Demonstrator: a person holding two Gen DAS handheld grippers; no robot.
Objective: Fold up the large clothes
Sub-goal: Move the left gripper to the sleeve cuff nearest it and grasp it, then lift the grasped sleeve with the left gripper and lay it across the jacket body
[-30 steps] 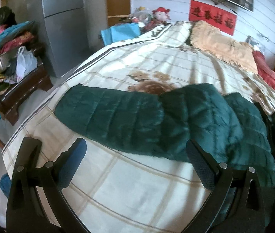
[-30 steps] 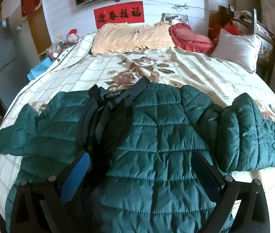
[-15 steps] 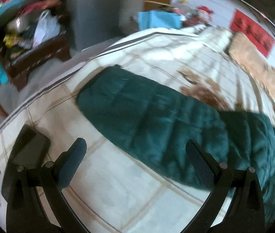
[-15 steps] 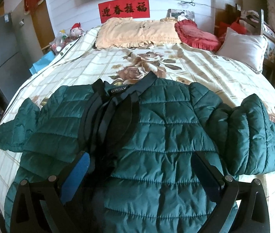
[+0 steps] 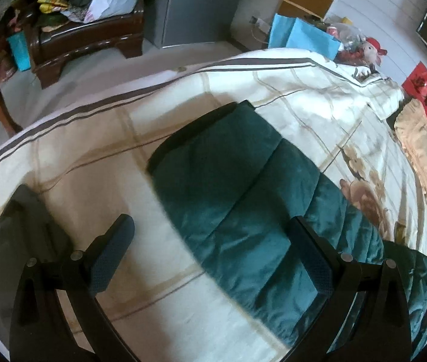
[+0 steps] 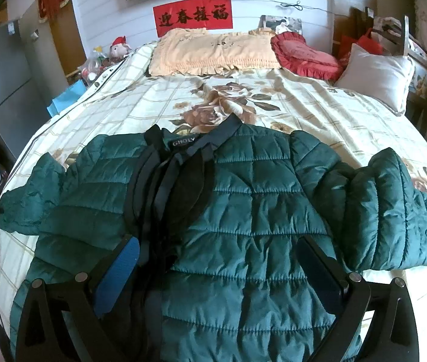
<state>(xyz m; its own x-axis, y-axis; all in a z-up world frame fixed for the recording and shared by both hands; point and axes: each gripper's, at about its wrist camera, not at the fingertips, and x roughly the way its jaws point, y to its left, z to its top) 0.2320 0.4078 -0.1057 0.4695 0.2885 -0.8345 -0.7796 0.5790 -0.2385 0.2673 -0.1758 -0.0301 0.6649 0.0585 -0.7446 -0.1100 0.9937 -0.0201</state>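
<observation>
A dark green quilted puffer jacket (image 6: 243, 226) lies face up on the bed, front open, dark lining and collar showing, both sleeves spread out. My right gripper (image 6: 216, 262) is open and empty, hovering over the jacket's chest. In the left wrist view the jacket's left sleeve (image 5: 237, 211) stretches across the quilt, its cuff toward the bed's edge. My left gripper (image 5: 213, 247) is open and empty just above that sleeve, with the right finger (image 5: 316, 259) over the fabric and the left finger (image 5: 110, 250) over bare quilt.
The bed has a cream checked floral quilt (image 6: 243, 102), a peach pillow (image 6: 213, 51), a red cushion (image 6: 304, 57) and a white pillow (image 6: 376, 75) at the head. A dark wooden bench (image 5: 86, 39), a grey fridge (image 5: 201, 3) and blue bags (image 5: 301, 36) stand left of the bed.
My left gripper has swung left and closed in on the sleeve's cuff end, which now fills the view. My right gripper has barely moved over the chest. Both stay open.
</observation>
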